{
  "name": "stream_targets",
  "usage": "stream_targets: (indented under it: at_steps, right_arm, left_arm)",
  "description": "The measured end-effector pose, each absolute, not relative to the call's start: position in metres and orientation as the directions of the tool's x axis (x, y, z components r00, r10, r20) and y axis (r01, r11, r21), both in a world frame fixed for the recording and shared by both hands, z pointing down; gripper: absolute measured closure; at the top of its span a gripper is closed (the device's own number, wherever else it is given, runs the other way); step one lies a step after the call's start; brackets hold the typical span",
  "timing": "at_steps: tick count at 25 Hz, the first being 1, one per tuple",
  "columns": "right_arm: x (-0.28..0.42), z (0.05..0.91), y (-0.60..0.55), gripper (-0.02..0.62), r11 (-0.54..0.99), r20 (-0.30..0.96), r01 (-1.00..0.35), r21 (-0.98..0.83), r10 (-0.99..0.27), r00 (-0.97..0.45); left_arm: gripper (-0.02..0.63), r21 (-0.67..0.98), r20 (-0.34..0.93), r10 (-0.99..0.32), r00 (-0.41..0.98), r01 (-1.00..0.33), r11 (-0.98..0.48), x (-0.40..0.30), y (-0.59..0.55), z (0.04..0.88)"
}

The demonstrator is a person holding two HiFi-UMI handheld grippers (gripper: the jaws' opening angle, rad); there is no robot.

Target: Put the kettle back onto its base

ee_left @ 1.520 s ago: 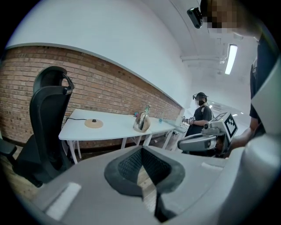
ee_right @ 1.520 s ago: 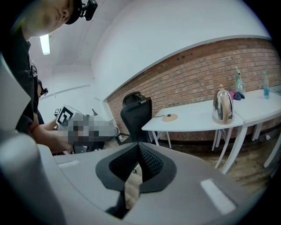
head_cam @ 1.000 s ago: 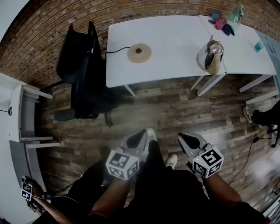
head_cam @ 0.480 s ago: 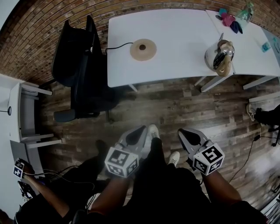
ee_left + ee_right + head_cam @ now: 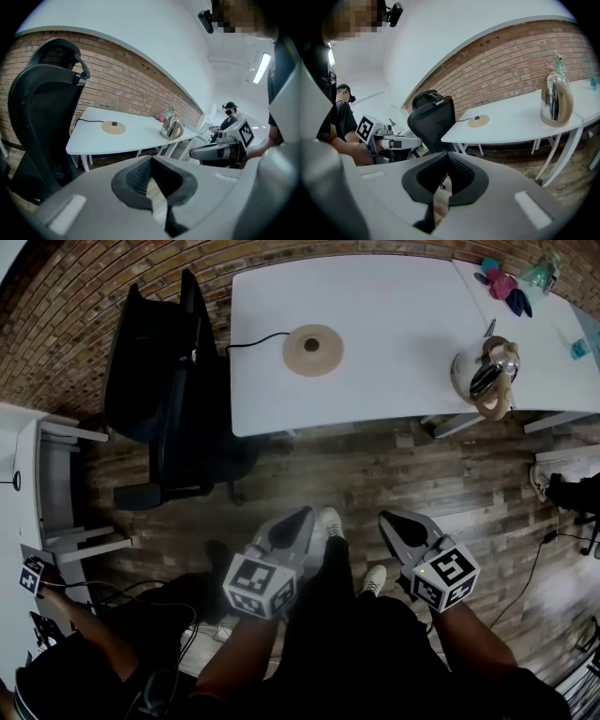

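A steel kettle (image 5: 487, 377) with a tan handle stands near the right end of the white table (image 5: 384, 296). Its round tan base (image 5: 312, 350) lies to the left of it, corded, with nothing on it. Both show in the left gripper view, kettle (image 5: 171, 127) and base (image 5: 114, 127), and in the right gripper view, kettle (image 5: 555, 105) and base (image 5: 477, 121). My left gripper (image 5: 298, 519) and right gripper (image 5: 396, 521) hang over the wood floor, well short of the table. Both are shut and hold nothing.
A black office chair (image 5: 173, 381) stands at the table's left end. A second white table (image 5: 562, 352) adjoins on the right, with a bottle and cloths (image 5: 511, 287) at the back. Another person (image 5: 66, 662) crouches at the lower left by a white shelf unit (image 5: 47, 484).
The table and kettle have slid right and a little down in the head view. Both grippers keep their place, still shut. The person at the lower left has come further into view.
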State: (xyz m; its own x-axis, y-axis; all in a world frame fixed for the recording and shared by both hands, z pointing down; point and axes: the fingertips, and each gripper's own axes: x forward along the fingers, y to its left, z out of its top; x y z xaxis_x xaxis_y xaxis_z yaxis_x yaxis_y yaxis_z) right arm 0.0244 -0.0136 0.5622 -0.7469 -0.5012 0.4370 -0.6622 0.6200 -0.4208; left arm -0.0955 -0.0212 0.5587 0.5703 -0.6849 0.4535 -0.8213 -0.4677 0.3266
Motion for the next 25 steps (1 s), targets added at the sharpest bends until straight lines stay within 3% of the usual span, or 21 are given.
stream_targets:
  at_steps: [25]
  right_arm:
    - [-0.016, 0.500, -0.098, 0.569, 0.606, 0.403, -0.729, -0.319, -0.609, -0.683]
  left_arm:
    - [0.606, 0.292, 0.360, -0.675, 0.645, -0.764, -0.575, -0.127, -0.111, 0.498]
